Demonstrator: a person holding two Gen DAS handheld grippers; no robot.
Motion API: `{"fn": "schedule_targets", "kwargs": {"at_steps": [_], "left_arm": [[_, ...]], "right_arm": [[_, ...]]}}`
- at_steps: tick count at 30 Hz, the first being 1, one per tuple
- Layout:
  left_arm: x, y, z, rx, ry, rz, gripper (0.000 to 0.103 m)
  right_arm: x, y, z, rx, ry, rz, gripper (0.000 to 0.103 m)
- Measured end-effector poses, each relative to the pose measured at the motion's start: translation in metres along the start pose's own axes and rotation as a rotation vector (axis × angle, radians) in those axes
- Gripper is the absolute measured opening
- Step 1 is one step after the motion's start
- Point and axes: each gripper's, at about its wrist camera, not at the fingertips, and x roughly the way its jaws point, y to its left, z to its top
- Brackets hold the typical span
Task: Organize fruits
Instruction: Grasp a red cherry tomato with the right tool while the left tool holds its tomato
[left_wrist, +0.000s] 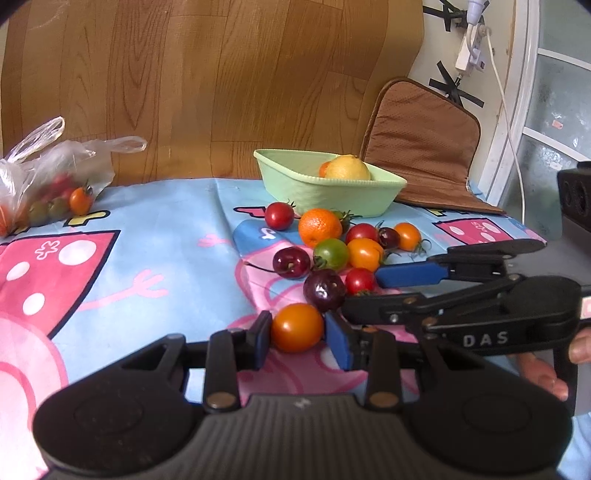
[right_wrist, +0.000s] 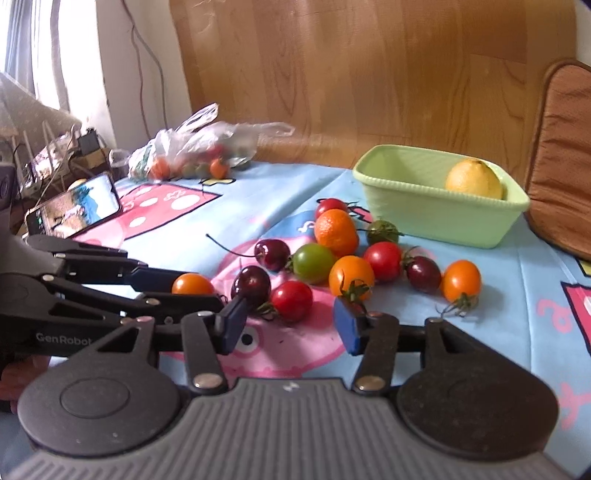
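Observation:
My left gripper (left_wrist: 297, 332) has its blue pads on either side of an orange tomato (left_wrist: 297, 327) on the cloth; in the right wrist view the same tomato (right_wrist: 192, 284) sits between its fingers. My right gripper (right_wrist: 290, 321) is open, low over the cloth just before a red tomato (right_wrist: 291, 300). A pile of tomatoes, dark cherries (right_wrist: 251, 282) and a mandarin (right_wrist: 336, 232) lies in front of a green basket (right_wrist: 436, 221) holding a lemon (right_wrist: 474, 178).
A plastic bag of tomatoes (right_wrist: 192, 155) lies at the back left. A phone (right_wrist: 74, 210) leans at the table's left edge. A brown cushion (left_wrist: 421, 147) stands behind the basket against the wood-patterned wall. A cartoon cloth (left_wrist: 147, 240) covers the table.

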Motion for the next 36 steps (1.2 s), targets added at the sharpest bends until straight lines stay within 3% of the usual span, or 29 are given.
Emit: {"fn": "schedule_targets", "kwargs": {"at_steps": [6,9,22,30,36], "left_arm": [[0.001,0.002,0.001,-0.004,0.000,0.000,0.033],[0.001,0.000,0.001,0.001,0.000,0.005,0.033],[0.001,0.001,0.001,0.001,0.000,0.004,0.033],[-0.007,-0.003,-0.004,0.008,-0.007,0.017,0.032],[-0.024,-0.018,-0.018,0.019,-0.013,-0.016,0.031]], "right_arm": [[0.005,-0.001,0.001,-0.019,0.014,0.011,0.052],[0.005,0.001,0.001,-0.036,0.014,0.011,0.036],[-0.023,0.003,-0.018,-0.047,-0.001,-0.022,0.036],[-0.044,-0.009,-0.033,0.008,-0.021,-0.108,0.036],[-0.059,-0.013,-0.044,0.015,-0.033,-0.141,0.036]]}}
